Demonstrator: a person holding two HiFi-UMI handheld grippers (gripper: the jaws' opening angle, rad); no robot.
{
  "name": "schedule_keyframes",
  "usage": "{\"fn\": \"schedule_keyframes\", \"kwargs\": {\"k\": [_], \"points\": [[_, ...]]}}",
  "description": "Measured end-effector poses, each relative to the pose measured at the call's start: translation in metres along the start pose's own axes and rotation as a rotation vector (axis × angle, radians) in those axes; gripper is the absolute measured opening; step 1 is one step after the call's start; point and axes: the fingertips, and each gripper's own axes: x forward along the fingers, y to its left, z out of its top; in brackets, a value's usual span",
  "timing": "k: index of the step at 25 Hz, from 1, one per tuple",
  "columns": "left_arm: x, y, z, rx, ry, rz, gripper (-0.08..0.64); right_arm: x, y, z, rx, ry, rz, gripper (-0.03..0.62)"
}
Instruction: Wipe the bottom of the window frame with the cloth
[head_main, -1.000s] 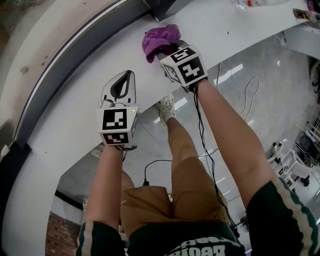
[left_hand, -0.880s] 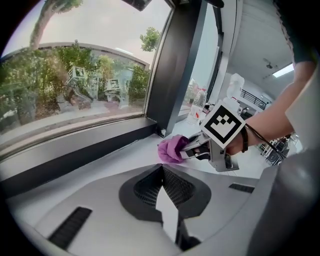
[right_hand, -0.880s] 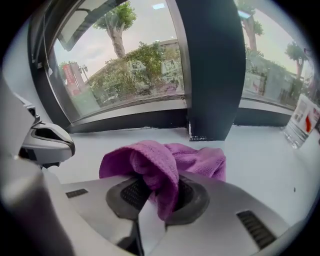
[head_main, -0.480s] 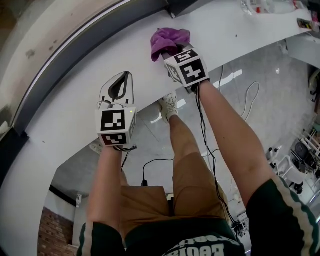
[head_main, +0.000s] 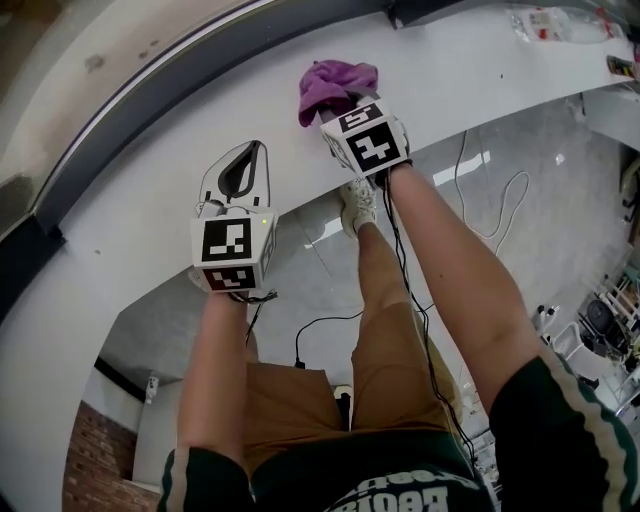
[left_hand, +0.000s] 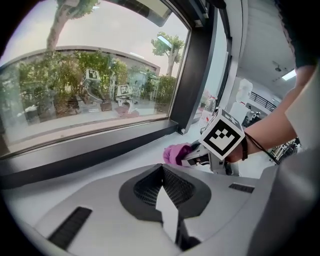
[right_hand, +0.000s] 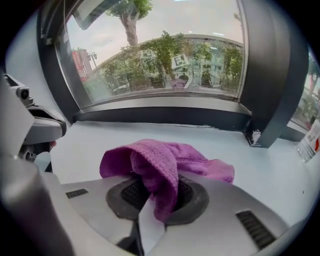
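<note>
Purple cloth (head_main: 336, 80) bunched on the white sill (head_main: 150, 225), upper centre, pinched between the right gripper's (head_main: 341, 108) 2 jaws, just short of the dark window frame (head_main: 180, 75). Left gripper (head_main: 256, 152), centre left: jaws together, empty.

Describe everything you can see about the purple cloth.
The purple cloth is a soft, knitted-looking rag, bunched and crumpled. One fold is pinched in the shut jaws of the right gripper. The rest spills forward and to the right, seemingly resting on the white sill. It sits short of the dark window frame and does not touch it.
</note>
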Motion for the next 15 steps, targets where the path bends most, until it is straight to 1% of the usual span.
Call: {"fn": "schedule_keyframes", "kwargs": {"k": [3,6,11,15], "points": [[-0.015,0.016,-0.008,-0.012,-0.007,0.010,0.009,0.008,0.026,0.006,-0.020,-0.001,0.012,0.077],[-0.031,0.035,-0.017,-0.022,-0.006,0.037,0.009,0.017,0.055,0.014,-0.037,-0.004,0.038,0.077],[-0.054,0.056,-0.029,-0.041,-0.013,0.077,0.009,0.026,0.082,0.022,-0.058,-0.008,0.048,0.077],[-0.077,0.077,-0.037,-0.071,-0.027,0.113,0.009,0.033,0.116,0.025,-0.068,0.002,0.084,0.077]]}}
